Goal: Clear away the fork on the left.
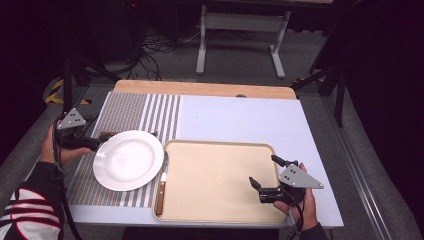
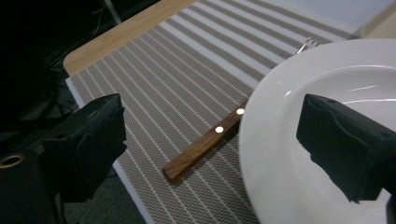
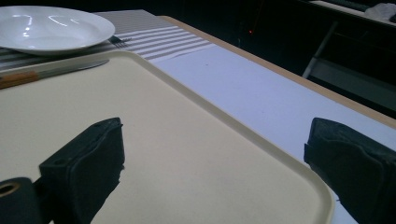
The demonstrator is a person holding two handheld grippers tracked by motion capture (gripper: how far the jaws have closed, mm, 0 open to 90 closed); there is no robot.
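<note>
A white plate (image 1: 128,160) lies on a striped placemat (image 1: 145,112). A fork with a wooden handle (image 2: 205,142) lies on the mat with its middle hidden under the plate's far rim; its tines (image 2: 308,43) stick out beyond. My left gripper (image 1: 100,141) is at the plate's left edge, open; in the left gripper view (image 2: 212,130) one jaw is over the plate (image 2: 327,74) and the other over the mat. A wooden-handled knife (image 1: 162,182) rests on the left rim of a beige tray (image 1: 220,150). My right gripper (image 1: 265,171) is open astride the tray's right rim (image 3: 261,140).
A pale blue surface (image 1: 240,120) covers the table's right and far part, with a wooden edge (image 1: 200,88) behind it. Beyond the table, a grey stand (image 1: 242,30) and cables lie on the floor. The tray's inside (image 3: 154,140) is bare.
</note>
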